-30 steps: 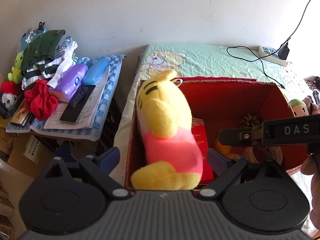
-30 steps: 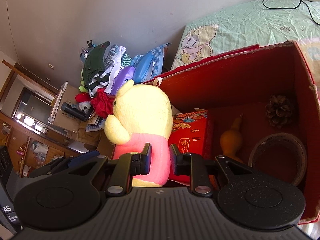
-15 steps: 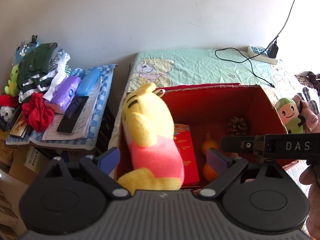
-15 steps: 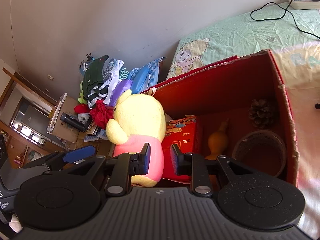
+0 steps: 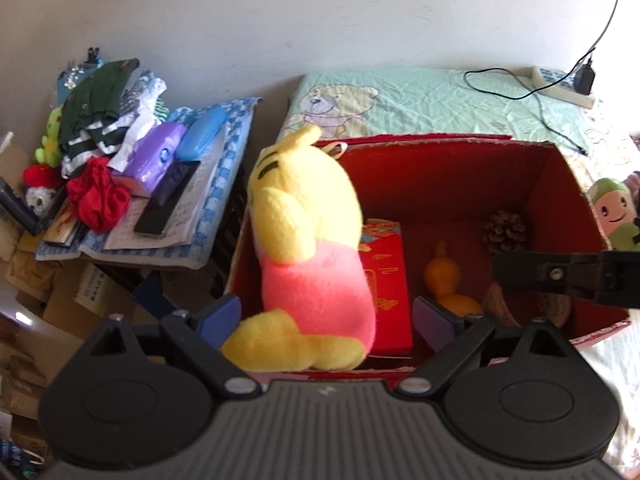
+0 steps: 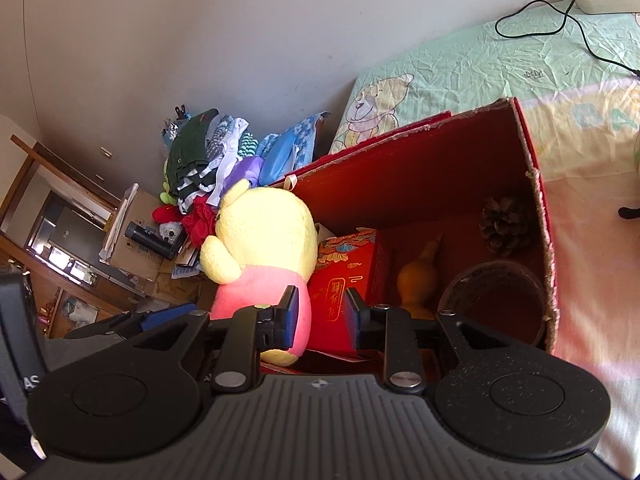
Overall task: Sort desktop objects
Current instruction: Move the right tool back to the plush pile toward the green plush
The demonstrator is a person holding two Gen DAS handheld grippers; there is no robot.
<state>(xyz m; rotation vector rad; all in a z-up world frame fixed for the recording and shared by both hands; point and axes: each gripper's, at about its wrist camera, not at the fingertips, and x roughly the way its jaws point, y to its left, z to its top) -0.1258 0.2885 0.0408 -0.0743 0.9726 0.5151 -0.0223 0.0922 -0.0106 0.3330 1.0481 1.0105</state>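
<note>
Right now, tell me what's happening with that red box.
A person holds two grippers over the red box. The left gripper is open around the yellow plush bear at the box's left end; the right gripper, nearly closed, holds nothing. A red gift box, gourd and pine cone lie inside.

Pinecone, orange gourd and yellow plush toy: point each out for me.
pinecone (image 5: 503,232), left wrist view, on the middle of its scales.
orange gourd (image 5: 442,276), left wrist view, on its upper bulb.
yellow plush toy (image 6: 264,232), right wrist view, on the back of its head.
</note>
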